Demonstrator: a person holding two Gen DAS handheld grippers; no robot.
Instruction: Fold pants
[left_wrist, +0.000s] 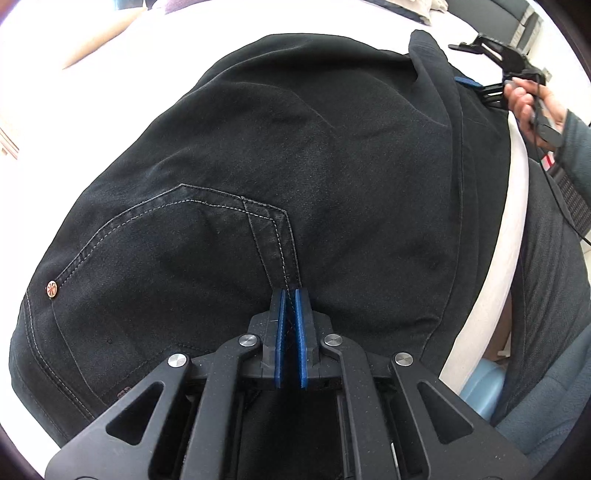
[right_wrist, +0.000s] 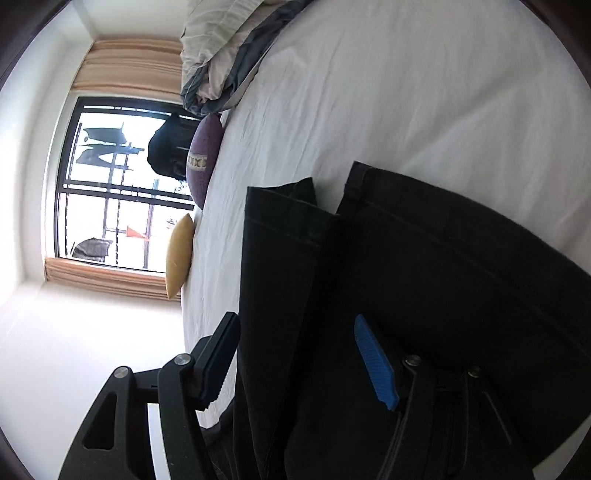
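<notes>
White sheeting covers the bed (right_wrist: 388, 92), wrinkled lightly and taking up most of the right wrist view. On it lie the pants (left_wrist: 280, 155), black denim with a faintly faded, brushed surface, spread broadly and reaching the near edge of the bed. Pale contrast stitching outlines a curved front pocket (left_wrist: 122, 258), and a double-stitched seam runs down from its corner. In the right wrist view the two leg ends sit side by side, each finished with a stitched hem (right_wrist: 284, 229); one leg overlaps the other.

At the far end of the bed a crumpled grey and cream duvet (right_wrist: 218, 62) is bunched up, with a purple cushion (right_wrist: 203, 158) and a yellow cushion (right_wrist: 180, 256) propped along the edge before a window (right_wrist: 110, 184).

Down at the waist area the left gripper (left_wrist: 289, 299) points steeply at the cloth, its blue pads pressed together on a pinch of denim at the seam. Near the leg ends the right gripper (right_wrist: 295, 358) has its jaws apart, straddling the folded leg fabric without pressing on it. A small copper rivet (left_wrist: 52, 288) marks the pocket corner.
</notes>
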